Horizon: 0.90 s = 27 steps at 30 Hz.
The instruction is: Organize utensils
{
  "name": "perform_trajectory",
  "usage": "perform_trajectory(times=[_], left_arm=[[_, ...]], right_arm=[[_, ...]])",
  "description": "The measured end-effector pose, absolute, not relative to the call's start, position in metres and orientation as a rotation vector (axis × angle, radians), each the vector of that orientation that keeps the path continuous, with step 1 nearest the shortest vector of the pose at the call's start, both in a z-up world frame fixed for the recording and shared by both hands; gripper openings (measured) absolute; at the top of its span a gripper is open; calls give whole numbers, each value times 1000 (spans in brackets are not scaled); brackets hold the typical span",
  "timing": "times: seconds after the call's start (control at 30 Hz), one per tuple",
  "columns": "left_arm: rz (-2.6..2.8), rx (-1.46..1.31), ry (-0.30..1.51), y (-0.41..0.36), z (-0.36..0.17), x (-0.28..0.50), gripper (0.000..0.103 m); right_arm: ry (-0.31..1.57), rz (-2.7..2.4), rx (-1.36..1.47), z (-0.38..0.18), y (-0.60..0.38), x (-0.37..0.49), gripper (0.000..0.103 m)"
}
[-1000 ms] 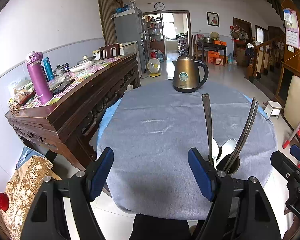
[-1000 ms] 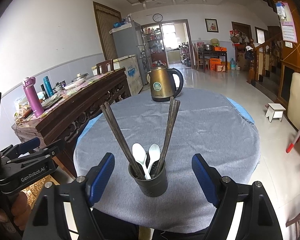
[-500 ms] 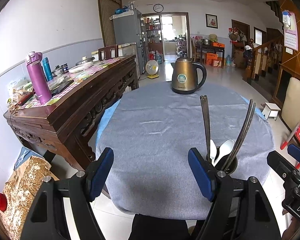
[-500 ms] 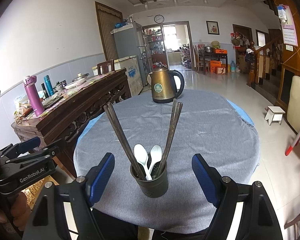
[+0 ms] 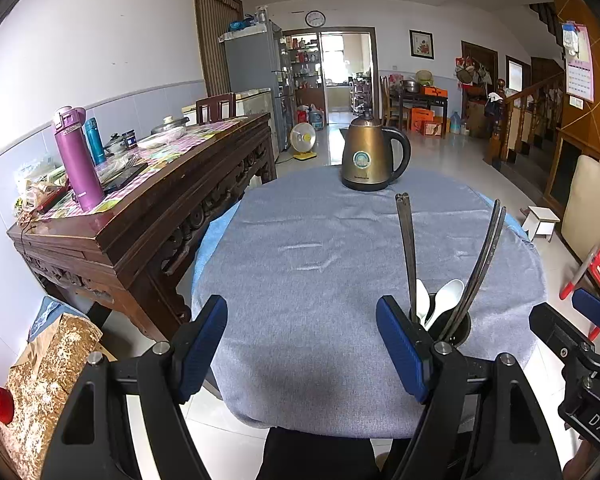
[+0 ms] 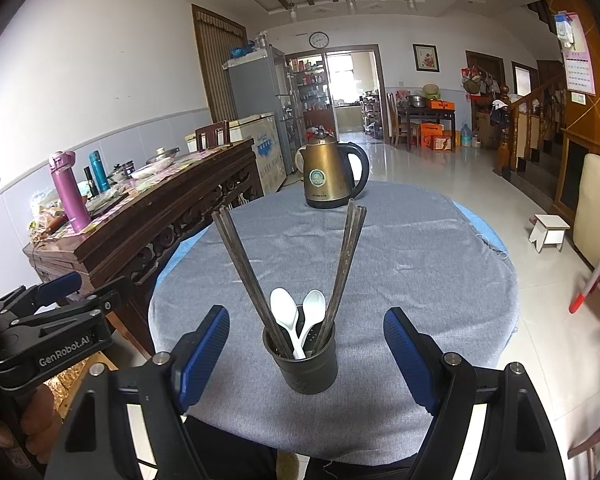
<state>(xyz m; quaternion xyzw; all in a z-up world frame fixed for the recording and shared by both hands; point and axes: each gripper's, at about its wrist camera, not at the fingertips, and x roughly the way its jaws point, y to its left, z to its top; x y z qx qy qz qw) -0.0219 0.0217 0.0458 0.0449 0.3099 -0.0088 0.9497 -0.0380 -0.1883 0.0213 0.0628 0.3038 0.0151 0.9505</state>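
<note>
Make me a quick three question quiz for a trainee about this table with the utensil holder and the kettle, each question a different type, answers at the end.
1. True or false: the black utensil holder lies tipped over on the grey tablecloth.
2. Multiple choice: what white items stand in the holder? A) two forks B) two spoons C) one ladle
3. Fill in: the brass-coloured kettle stands at the ___ edge of the table, beyond the chopsticks.

Key
1. False: it stands upright, in line between the open fingers of the right gripper.
2. B
3. far
</note>
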Motion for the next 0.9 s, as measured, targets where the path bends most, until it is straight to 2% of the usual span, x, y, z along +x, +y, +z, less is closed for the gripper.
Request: perform_trajectory(times=[0.67, 0.9], left_arm=[[-5, 90, 632, 22, 47, -24, 78], [-5, 20, 631, 36, 42, -2, 79]], right_arm=[[616, 37, 128, 23, -188, -43, 83], [626, 0, 153, 19, -202, -30, 83]])
